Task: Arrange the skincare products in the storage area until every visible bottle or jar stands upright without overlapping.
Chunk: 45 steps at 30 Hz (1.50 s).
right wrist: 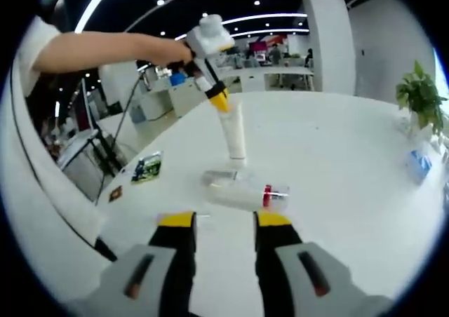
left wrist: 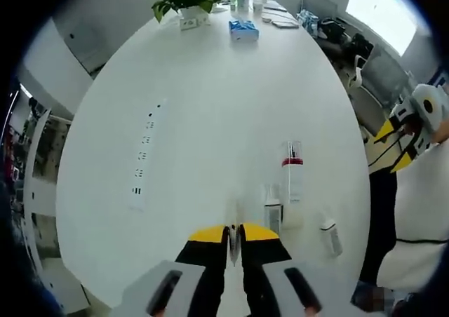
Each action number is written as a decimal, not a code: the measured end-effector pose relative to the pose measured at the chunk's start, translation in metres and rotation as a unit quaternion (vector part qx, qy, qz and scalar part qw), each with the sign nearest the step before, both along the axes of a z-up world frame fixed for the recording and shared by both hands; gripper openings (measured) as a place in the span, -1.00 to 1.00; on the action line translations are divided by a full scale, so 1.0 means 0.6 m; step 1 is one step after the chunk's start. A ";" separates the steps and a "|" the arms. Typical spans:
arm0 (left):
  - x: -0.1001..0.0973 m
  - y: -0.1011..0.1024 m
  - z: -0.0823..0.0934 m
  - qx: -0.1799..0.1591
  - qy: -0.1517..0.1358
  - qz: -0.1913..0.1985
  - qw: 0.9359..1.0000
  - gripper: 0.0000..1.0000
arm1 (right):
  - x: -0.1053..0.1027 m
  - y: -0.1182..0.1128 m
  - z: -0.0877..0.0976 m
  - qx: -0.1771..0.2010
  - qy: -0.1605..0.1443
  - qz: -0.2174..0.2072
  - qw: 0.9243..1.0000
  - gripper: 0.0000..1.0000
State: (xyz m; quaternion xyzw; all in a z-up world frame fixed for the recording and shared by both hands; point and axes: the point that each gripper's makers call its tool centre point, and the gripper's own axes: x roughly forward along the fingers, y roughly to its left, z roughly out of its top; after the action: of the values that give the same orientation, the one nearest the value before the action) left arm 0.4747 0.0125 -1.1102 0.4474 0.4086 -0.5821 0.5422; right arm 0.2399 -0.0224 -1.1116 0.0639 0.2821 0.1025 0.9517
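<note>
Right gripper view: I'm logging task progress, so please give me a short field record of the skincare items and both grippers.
white tube: upright on the table, cap down
left gripper: shut on the tube's top end
clear bottle with red band: lying on its side by the tube's base
right gripper: open, holding nothing, short of the lying bottle
task state: not finished, one bottle lies flat

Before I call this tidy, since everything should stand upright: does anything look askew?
Yes. The clear bottle with the red band lies on its side on the white table, right in front of the open right gripper. Behind it, the white tube stands upright, with the left gripper at its top.
</note>
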 end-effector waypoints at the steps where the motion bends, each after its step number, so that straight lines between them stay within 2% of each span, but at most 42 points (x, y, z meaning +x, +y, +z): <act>1: 0.002 -0.001 0.001 -0.003 -0.009 -0.005 1.000 -0.81 | -0.001 0.002 -0.001 0.000 0.001 0.002 1.000 -0.39; 3: 0.004 -0.003 0.003 -0.008 -0.018 -0.010 1.000 -0.66 | -0.003 0.005 -0.003 0.001 0.003 0.005 1.000 -0.39; 8: 0.015 -0.002 0.012 -0.023 -0.031 -0.004 0.999 -0.41 | -0.006 0.008 -0.002 0.002 0.002 0.009 1.000 -0.35; 11: 0.024 -0.015 0.030 -0.083 -0.046 0.010 0.995 -0.07 | -0.004 0.010 0.000 0.011 -0.004 0.010 1.000 -0.28; 13: 0.027 -0.004 0.043 -0.105 -0.053 0.036 0.992 0.09 | -0.002 0.014 0.000 0.019 -0.009 0.014 1.000 -0.21; 16: 0.020 0.017 0.064 -0.138 -0.054 0.045 0.988 0.29 | -0.001 0.021 -0.007 0.025 -0.010 0.022 0.999 -0.12; 18: 0.012 0.041 0.086 -0.177 -0.049 0.070 0.980 0.36 | 0.000 0.027 -0.014 0.030 -0.008 0.030 0.999 -0.08; 21: 0.000 0.084 0.115 -0.232 -0.042 0.125 0.964 0.43 | 0.002 0.038 -0.024 0.039 -0.004 0.042 0.998 -0.03; 22: -0.003 0.095 0.118 -0.238 -0.043 0.137 0.961 0.45 | 0.004 0.040 -0.025 0.041 -0.005 0.045 0.998 -0.02; 23: -0.010 0.116 0.129 -0.254 -0.059 0.142 0.955 0.46 | 0.006 0.046 -0.023 0.047 -0.007 0.049 0.998 0.01; 24: -0.011 0.121 0.132 -0.262 -0.063 0.146 0.952 0.46 | 0.007 0.049 -0.022 0.050 -0.009 0.053 0.997 0.03; 25: -0.018 0.134 0.139 -0.279 -0.068 0.166 0.943 0.46 | 0.010 0.053 -0.019 0.051 -0.013 0.056 0.997 0.06; 27: -0.039 0.146 0.142 -0.300 -0.056 0.180 0.935 0.51 | 0.013 0.060 -0.017 0.058 -0.020 0.060 0.996 0.13; 31: -0.090 0.172 0.123 -0.299 -0.075 0.167 0.937 0.53 | 0.011 0.076 -0.026 0.066 -0.020 0.076 0.995 0.21; 36: -0.148 0.168 0.076 -0.284 -0.057 0.155 0.945 0.52 | 0.007 0.084 -0.041 0.076 -0.019 0.085 0.993 0.26; 37: -0.169 0.164 0.057 -0.271 -0.044 0.152 0.950 0.51 | 0.004 0.087 -0.047 0.076 -0.015 0.089 0.993 0.26; 39: -0.191 0.152 0.036 -0.259 -0.036 0.140 0.955 0.50 | 0.000 0.090 -0.049 0.077 -0.016 0.093 0.993 0.26; 42: -0.212 0.137 0.013 -0.242 -0.023 0.126 0.962 0.47 | -0.007 0.089 -0.055 0.080 -0.019 0.098 0.992 0.26; 43: -0.223 0.127 -0.005 -0.223 -0.019 0.109 0.969 0.44 | -0.012 0.086 -0.060 0.079 -0.018 0.098 0.992 0.26; 45: -0.236 0.111 -0.027 -0.200 -0.015 0.085 0.976 0.31 | -0.020 0.078 -0.068 0.081 -0.015 0.094 0.992 0.26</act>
State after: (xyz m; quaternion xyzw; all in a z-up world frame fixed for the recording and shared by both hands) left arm 0.3331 0.0793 -1.1263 0.3022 0.3129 -0.5970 0.6741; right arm 0.2280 0.0244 -1.1521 0.1129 0.2629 0.2147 0.9338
